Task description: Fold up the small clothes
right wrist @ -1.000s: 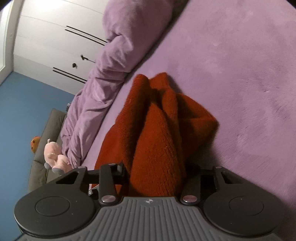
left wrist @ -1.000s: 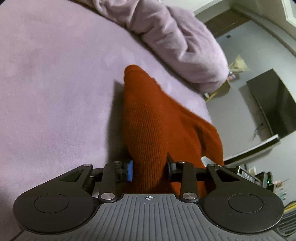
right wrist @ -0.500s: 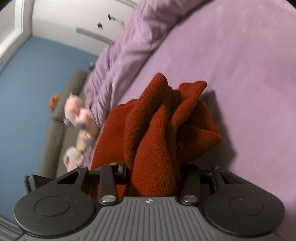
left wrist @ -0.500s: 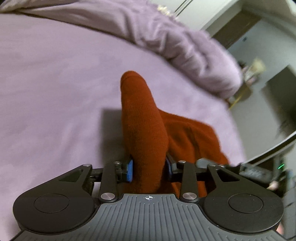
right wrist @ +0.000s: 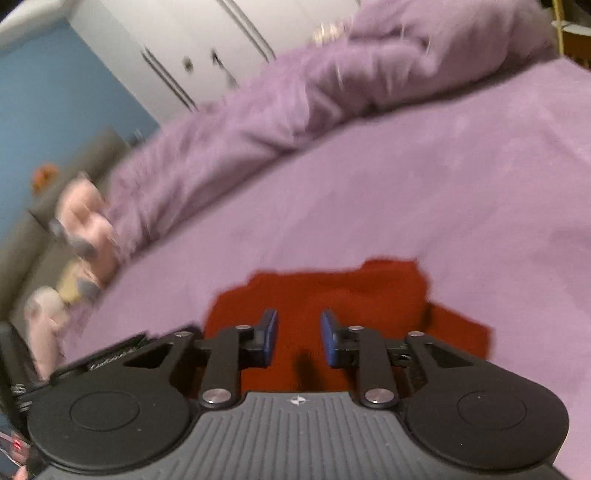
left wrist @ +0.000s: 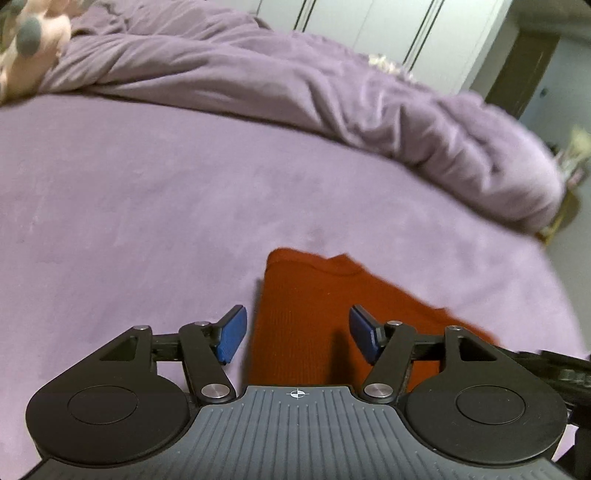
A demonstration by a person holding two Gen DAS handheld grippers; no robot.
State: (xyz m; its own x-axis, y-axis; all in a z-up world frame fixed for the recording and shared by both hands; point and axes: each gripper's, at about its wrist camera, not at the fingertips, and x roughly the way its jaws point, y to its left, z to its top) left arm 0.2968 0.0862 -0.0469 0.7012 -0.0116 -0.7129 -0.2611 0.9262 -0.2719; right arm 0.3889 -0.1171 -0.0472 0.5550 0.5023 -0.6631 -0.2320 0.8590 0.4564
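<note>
A rust-red knitted garment (left wrist: 314, 314) lies flat on the purple bed, folded over itself. My left gripper (left wrist: 297, 334) is open and empty just above its left part. The garment also shows in the right wrist view (right wrist: 351, 295), blurred by motion. My right gripper (right wrist: 297, 336) is open and empty, hovering over the garment's near edge. The blue pads (left wrist: 232, 334) of both grippers touch nothing.
A bunched purple duvet (left wrist: 295, 85) runs along the far side of the bed (left wrist: 129, 221). Pink plush toys (right wrist: 81, 225) sit at the bed's left end by a blue wall. White wardrobe doors (left wrist: 369, 29) stand behind.
Both grippers held the red garment lifted and bunched. They have since laid it down flat, opened and let go, and pulled back a little.
</note>
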